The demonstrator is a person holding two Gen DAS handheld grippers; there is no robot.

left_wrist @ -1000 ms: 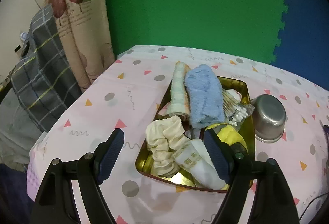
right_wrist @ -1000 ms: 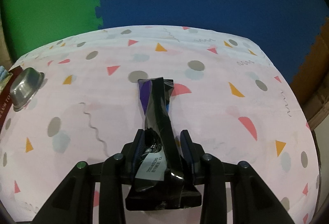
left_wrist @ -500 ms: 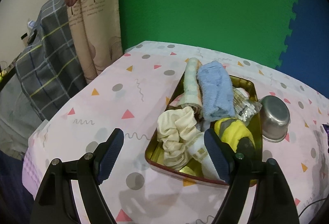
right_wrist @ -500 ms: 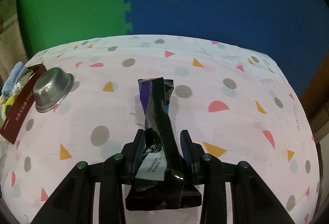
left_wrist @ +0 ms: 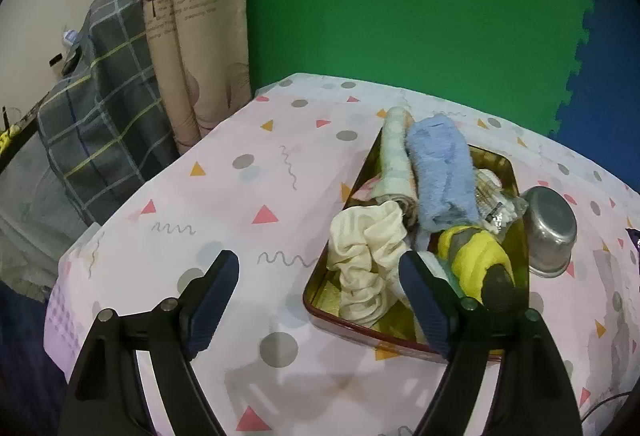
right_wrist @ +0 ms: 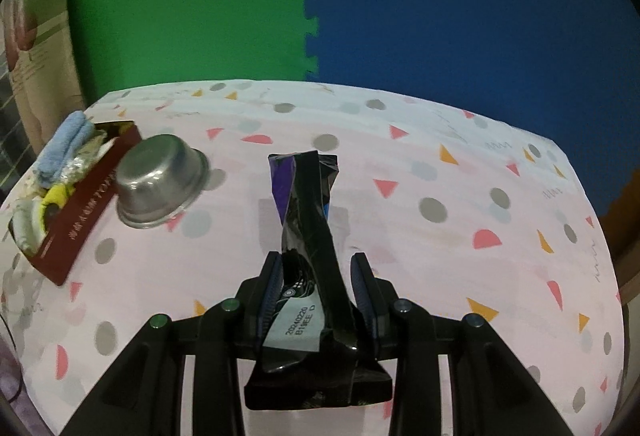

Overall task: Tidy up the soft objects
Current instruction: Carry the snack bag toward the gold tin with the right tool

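Left tool [left_wrist: 318, 290] hangs spread wide with nothing between its pads, above the table [left_wrist: 224, 196] just beside the tin tray [left_wrist: 516, 172] of soft things near the left edge; right tool [right_wrist: 318, 286] pinches a twisted dark packet [right_wrist: 308, 212] above mid-table, steel bowl [right_wrist: 156, 182] between.

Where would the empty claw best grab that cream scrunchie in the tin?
Probably its bunched upper loop. The scrunchie lies crumpled at the tin's near left corner, its folds standing above the rim. The open left claw would do best coming down from above, fingers astride one ruffle.
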